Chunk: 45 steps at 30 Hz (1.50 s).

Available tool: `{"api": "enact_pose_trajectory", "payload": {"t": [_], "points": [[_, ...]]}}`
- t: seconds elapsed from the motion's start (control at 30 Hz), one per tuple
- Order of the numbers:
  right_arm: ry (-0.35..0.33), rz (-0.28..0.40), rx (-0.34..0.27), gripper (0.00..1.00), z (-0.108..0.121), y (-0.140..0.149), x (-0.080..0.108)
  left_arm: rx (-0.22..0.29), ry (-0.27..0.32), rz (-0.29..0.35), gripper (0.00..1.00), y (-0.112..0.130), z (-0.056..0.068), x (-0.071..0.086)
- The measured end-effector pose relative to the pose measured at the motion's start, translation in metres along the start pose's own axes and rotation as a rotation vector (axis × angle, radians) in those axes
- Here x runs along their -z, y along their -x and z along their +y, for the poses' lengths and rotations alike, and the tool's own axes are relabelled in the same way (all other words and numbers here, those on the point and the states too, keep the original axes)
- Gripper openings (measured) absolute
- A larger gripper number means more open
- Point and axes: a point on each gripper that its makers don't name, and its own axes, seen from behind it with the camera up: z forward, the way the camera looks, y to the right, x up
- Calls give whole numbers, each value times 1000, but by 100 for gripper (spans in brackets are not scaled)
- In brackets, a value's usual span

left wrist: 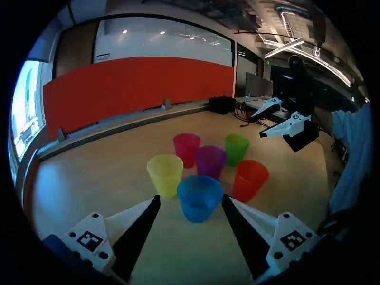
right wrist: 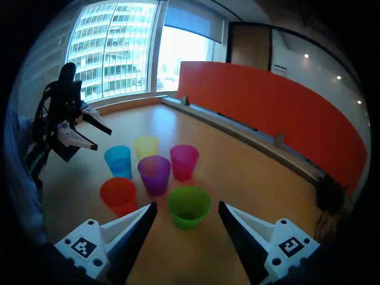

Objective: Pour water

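Note:
Several coloured plastic cups stand clustered on a wooden table [left wrist: 95, 185]. In the left gripper view the blue cup [left wrist: 199, 197] is nearest, just ahead of my open left gripper [left wrist: 191, 203], with water in it. Around it stand a yellow cup [left wrist: 165, 174], an orange cup [left wrist: 249, 179], a purple cup [left wrist: 211, 161], a pink cup [left wrist: 186, 149] and a green cup [left wrist: 236, 148]. My right gripper [left wrist: 262, 126] hovers open beyond them, at the right. In the right gripper view the green cup [right wrist: 188, 206] sits just ahead of the open right gripper [right wrist: 186, 211]. The left gripper [right wrist: 102, 138] hangs open at the far left.
A long orange partition [left wrist: 137, 88] runs along the table's far side on a grey rail. Large windows [right wrist: 118, 52] stand behind. A person's blue sleeve [left wrist: 349, 156] is at the right edge. Bare table surface lies left of the cups.

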Motion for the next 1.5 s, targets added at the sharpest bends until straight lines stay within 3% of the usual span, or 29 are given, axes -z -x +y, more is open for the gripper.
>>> {"api": "enact_pose_trajectory", "payload": {"t": [0.4,0.7,1.5], "points": [[-10,-46,5,100,-3,23,-20,-14,2,-63,97,25,-1,-16],[-17,-70,7,100,-3,33,-34,-17,38,-99,97,34,5,-26],[-28,-93,21,100,1,39,-59,-21,82,-111,97,26,14,-58]]}}
